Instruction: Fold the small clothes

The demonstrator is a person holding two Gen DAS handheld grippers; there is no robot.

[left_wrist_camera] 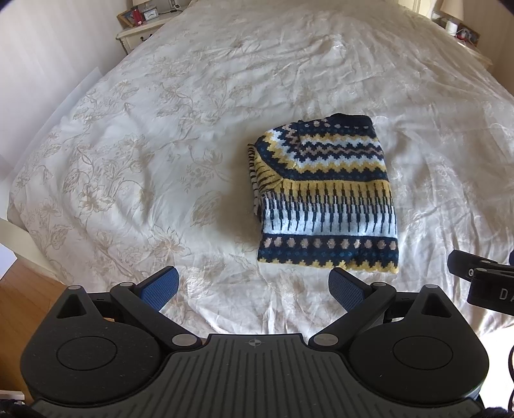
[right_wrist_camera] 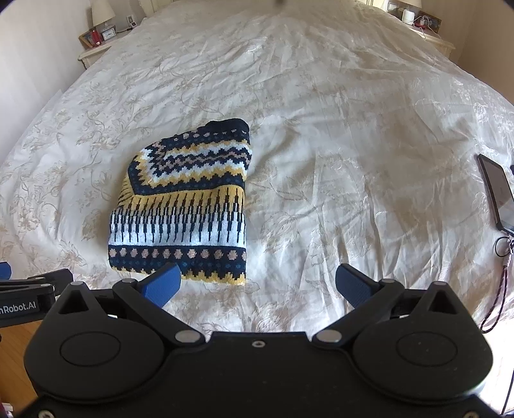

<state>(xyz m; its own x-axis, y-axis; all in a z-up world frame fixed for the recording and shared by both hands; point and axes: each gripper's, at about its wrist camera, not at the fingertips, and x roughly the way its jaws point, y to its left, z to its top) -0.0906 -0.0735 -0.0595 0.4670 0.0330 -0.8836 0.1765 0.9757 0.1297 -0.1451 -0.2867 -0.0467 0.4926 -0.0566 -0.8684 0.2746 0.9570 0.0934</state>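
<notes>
A small knitted sweater [left_wrist_camera: 324, 196] in navy, yellow and white patterns lies folded into a compact rectangle on the white floral bedspread [left_wrist_camera: 160, 160]. It also shows in the right wrist view [right_wrist_camera: 186, 205]. My left gripper [left_wrist_camera: 253, 286] is open and empty, held above the bed just short of the sweater's near edge, a little to its left. My right gripper [right_wrist_camera: 258, 284] is open and empty, near the sweater's near right corner. The right gripper's body shows at the right edge of the left wrist view [left_wrist_camera: 482, 283].
A phone [right_wrist_camera: 498, 193] with a cord lies on the bed at the far right. Nightstands with lamps and small items stand at the head of the bed, left [left_wrist_camera: 138, 25] and right [right_wrist_camera: 427, 22]. Wooden floor [left_wrist_camera: 19, 308] shows past the bed's near left edge.
</notes>
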